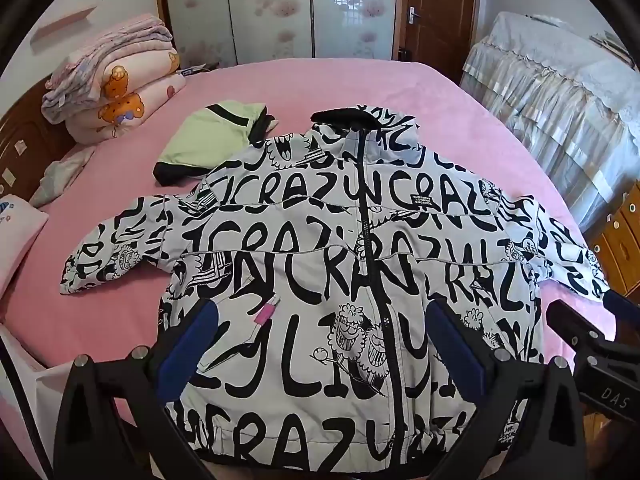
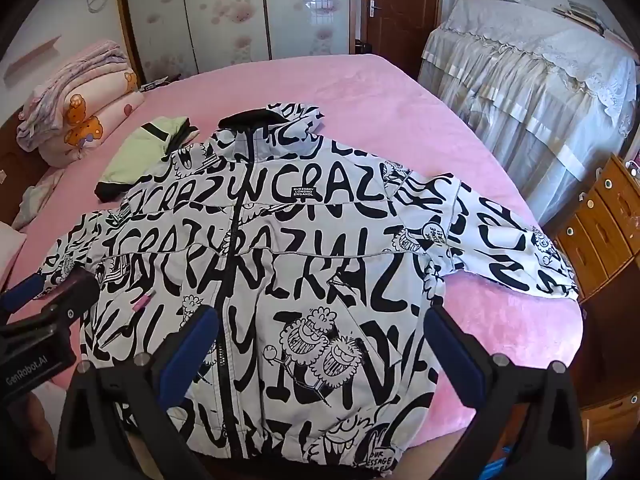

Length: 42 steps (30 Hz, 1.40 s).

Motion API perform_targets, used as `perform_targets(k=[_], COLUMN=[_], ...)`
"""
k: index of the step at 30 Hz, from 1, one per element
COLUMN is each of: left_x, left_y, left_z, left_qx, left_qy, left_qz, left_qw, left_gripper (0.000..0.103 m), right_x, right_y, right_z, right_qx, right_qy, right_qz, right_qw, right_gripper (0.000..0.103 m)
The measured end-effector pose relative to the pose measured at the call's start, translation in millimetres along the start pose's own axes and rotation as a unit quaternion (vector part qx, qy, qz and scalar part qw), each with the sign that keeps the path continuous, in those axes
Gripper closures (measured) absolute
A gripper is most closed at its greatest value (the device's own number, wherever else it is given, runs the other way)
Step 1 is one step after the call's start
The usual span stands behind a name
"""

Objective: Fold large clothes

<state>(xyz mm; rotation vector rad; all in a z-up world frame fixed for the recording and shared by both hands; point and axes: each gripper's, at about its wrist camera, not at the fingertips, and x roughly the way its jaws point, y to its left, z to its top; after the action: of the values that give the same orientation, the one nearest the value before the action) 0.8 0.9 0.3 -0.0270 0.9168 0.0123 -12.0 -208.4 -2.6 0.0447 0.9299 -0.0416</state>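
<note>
A white jacket with black lettering (image 1: 320,248) lies spread flat, front up and zipped, on the pink bed (image 1: 360,88), sleeves out to both sides. It also shows in the right wrist view (image 2: 280,248). My left gripper (image 1: 320,332) hovers open and empty above the jacket's lower front. My right gripper (image 2: 320,340) is open and empty above the lower right front. Each gripper shows at the edge of the other's view: the right gripper body (image 1: 592,344) and the left gripper body (image 2: 44,320).
A folded green and black garment (image 1: 208,140) lies by the jacket's left shoulder. Stacked quilts (image 1: 112,84) sit at the bed's far left. A lace-covered piece of furniture (image 2: 532,92) and a wooden drawer unit (image 2: 600,224) stand to the right.
</note>
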Motion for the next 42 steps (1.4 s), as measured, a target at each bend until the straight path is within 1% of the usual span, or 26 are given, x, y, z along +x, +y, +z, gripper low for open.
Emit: perform_targets(k=[2, 5, 8, 12, 14, 17, 20, 29, 34, 42], left_x=[-0.4, 3.8, 5.8, 4.3, 3.5, 3.4, 4.9, 11.5, 10.3, 9.7], left_y=[-2.8, -8.2, -12.0, -6.2, -6.9, -6.5, -7.2, -17.0, -20.4, -20.3], left_z=[-0.4, -7.2, -11.0, -9.9, -10.6, -11.3, -12.8, -21.6, -24.4, -28.7], left_qx=[0.008, -0.003, -0.003, -0.002, 0.001, 0.000, -0.001, 0.008, 0.012, 0.006], left_qy=[-0.006, 0.001, 0.005, 0.011, 0.010, 0.014, 0.024, 0.042, 0.041, 0.042], left_qz=[0.012, 0.002, -0.001, -0.013, -0.011, -0.013, -0.023, -0.021, -0.030, -0.030], left_qw=[0.9999, 1.0000, 1.0000, 0.9999, 0.9999, 0.9998, 0.9995, 0.9989, 0.9986, 0.9987], left_gripper=[0.001, 0.001, 0.001, 0.001, 0.001, 0.001, 0.001, 0.001, 0.001, 0.001], right_x=[-0.2, -0.5, -1.0, -0.4, -0.6, 1.6, 3.3, 2.3, 3.0, 3.5], right_y=[0.5, 0.1, -0.1, -2.2, -1.6, -3.9, -8.0, -11.5, -12.8, -11.6], right_z=[0.0, 0.0, 0.0, 7.9, -4.4, -11.9, -11.0, -14.7, -19.2, -20.6], right_qx=[-0.003, -0.003, -0.003, -0.001, 0.000, 0.001, 0.009, 0.014, 0.016, 0.012], right_qy=[0.001, 0.001, 0.001, 0.004, 0.008, 0.018, 0.027, 0.035, 0.038, 0.036], right_qz=[-0.006, -0.005, -0.004, -0.004, -0.003, -0.002, 0.001, 0.002, 0.004, 0.005], right_qw=[1.000, 1.000, 1.000, 1.000, 1.000, 1.000, 1.000, 0.999, 0.999, 0.999], right_gripper=[0.000, 0.000, 0.000, 0.000, 0.000, 0.000, 0.000, 0.000, 0.000, 0.000])
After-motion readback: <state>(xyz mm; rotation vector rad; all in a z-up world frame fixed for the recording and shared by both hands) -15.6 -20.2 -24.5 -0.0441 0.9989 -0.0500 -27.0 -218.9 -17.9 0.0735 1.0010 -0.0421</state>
